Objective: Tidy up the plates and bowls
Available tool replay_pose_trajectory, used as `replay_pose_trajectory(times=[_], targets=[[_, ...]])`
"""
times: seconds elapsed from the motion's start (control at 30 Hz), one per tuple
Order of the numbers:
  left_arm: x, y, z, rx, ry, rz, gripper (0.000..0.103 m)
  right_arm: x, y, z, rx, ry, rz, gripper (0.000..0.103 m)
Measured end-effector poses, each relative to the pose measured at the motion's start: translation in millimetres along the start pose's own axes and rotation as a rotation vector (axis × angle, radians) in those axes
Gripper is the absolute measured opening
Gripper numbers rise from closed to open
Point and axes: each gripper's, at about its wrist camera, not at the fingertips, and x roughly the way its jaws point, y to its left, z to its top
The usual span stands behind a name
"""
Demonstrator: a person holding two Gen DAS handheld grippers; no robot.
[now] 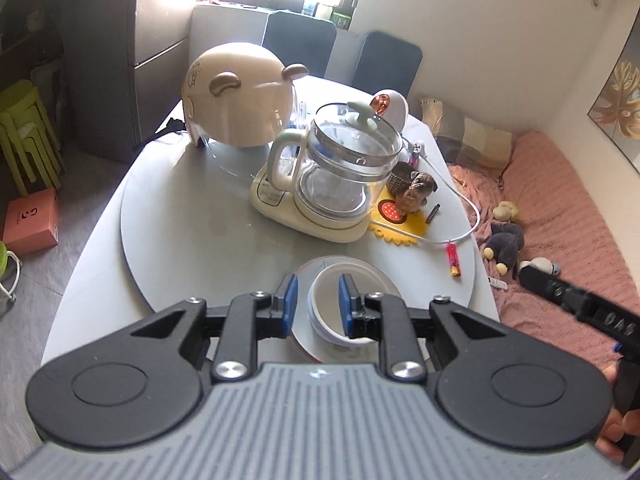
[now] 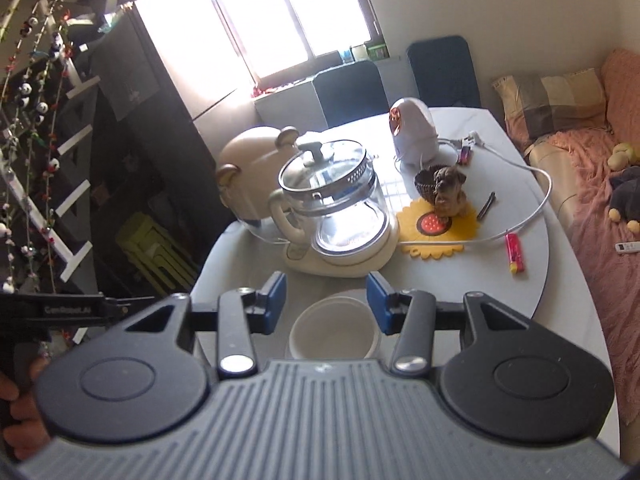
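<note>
A white bowl (image 1: 332,292) sits on a plate (image 1: 310,270) with a brown rim at the table's near edge. My left gripper (image 1: 318,300) is open; its blue pads (image 1: 290,300) straddle the bowl's left rim, one pad outside and one inside, without pinching. In the right wrist view another white bowl (image 2: 334,326) stands on the table just below and between the fingers of my right gripper (image 2: 327,300), which is open wide and hovers above it. The other hand-held gripper shows at the right edge of the left wrist view (image 1: 576,304).
A glass kettle (image 1: 340,168) on a cream base, a cream bear-eared helmet (image 1: 240,96), a dog figurine (image 1: 416,190) on a yellow sunflower mat, a white cable and a red lighter (image 1: 453,260) crowd the round table's middle and right. A pink bed (image 1: 560,208) lies right.
</note>
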Motion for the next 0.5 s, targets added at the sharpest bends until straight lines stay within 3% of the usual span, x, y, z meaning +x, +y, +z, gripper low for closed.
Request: replay_pose_trajectory(times=[0.5], targets=[[-89.9, -2.8, -42.1, 0.044, -0.052, -0.058, 0.024, -80.0, 36.4, -10.9, -0.03, -0.083, -0.072, 0.048]])
